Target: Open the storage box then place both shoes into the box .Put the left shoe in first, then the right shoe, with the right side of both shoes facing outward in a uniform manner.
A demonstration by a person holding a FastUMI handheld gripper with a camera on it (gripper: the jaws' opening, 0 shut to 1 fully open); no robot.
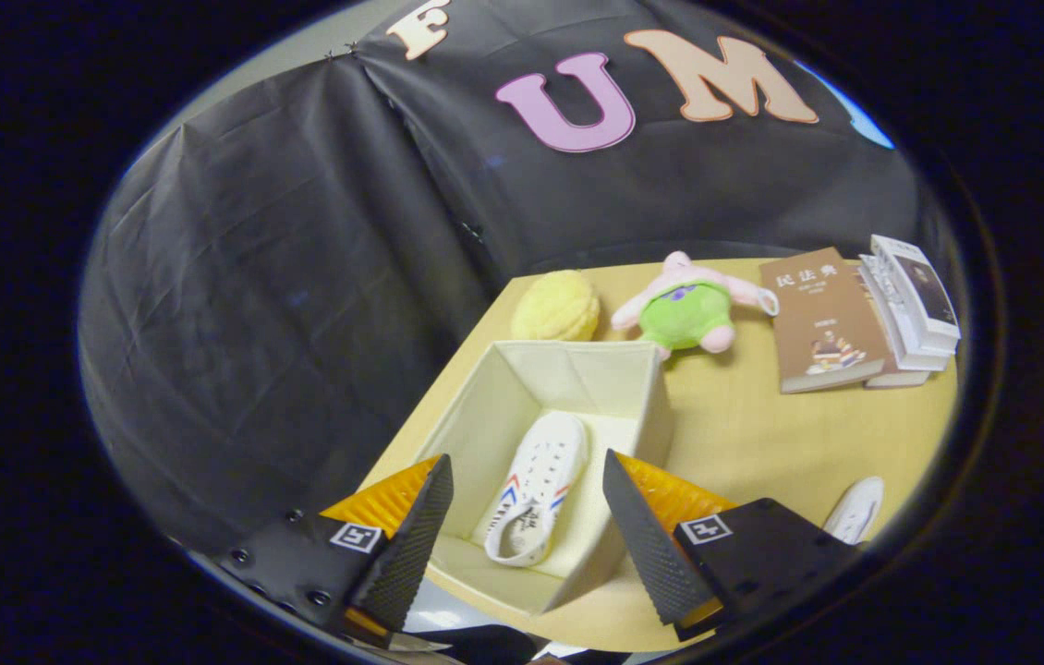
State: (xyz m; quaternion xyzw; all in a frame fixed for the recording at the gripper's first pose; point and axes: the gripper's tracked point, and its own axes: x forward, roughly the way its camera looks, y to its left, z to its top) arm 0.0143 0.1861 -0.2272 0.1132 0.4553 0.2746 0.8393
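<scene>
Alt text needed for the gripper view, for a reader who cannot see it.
One white canvas shoe lies inside the open cream fabric storage box on the wooden table, seen between the open gripper's spread fingers. A second white shoe sits on the table beside the box.

The gripper (522, 489) sits at the lower middle of the frame, its two fingers (411, 545) spread wide apart, holding nothing.

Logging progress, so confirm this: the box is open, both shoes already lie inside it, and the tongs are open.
Not quite. The gripper view shows one shoe inside the open box; the other shoe lies on the table beside it. The tongs are open.
</scene>
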